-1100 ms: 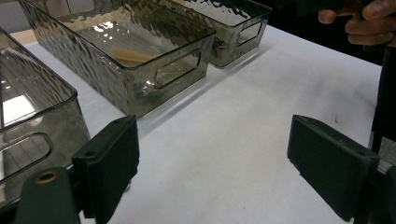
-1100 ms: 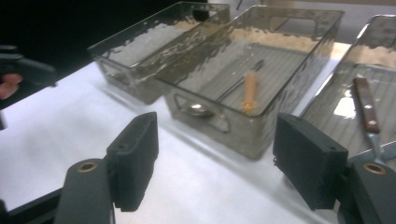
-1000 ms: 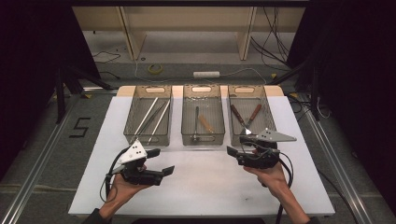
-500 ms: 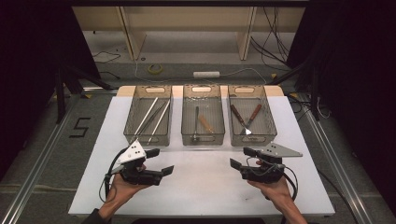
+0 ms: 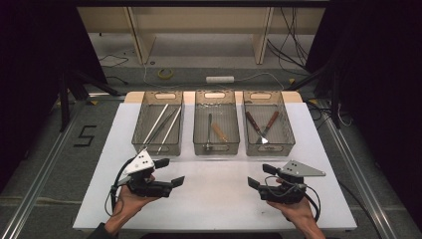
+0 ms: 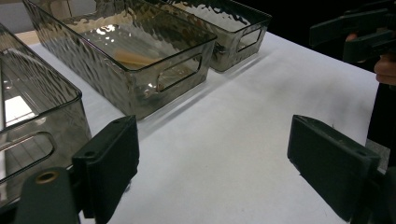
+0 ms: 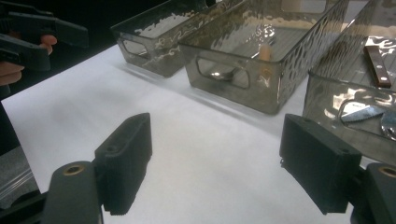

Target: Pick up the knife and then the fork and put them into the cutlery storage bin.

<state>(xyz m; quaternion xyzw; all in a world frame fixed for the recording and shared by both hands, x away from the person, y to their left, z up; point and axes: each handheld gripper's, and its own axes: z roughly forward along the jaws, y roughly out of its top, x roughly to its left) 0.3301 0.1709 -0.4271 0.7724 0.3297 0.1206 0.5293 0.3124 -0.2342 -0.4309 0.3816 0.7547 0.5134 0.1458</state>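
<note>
Three clear ribbed bins stand in a row at the back of the white table (image 5: 219, 204). The left bin (image 5: 137, 142) holds long metal tongs (image 5: 161, 124). In the middle bin (image 5: 216, 148) lie a metal utensil and a wooden-handled one (image 5: 219, 132). The right bin (image 5: 288, 137) holds two wooden-handled tools (image 5: 259, 127). My left gripper (image 5: 170, 172) (image 6: 215, 154) hovers open in front of the left bin, empty. My right gripper (image 5: 260, 176) (image 7: 217, 149) is open in front of the right bin; its jaws have just been opening, with nothing between them.
The table's front half is bare white surface between the two hands. Dark floor with metal rails flanks the table (image 5: 45, 164). Behind the bins lie cables and a white power strip (image 5: 219, 79) on the floor.
My right hand has drawn back from the right bin's front wall toward the table's near edge and sunk a little. Its jaws stand slightly wider. The left hand has kept still.
</note>
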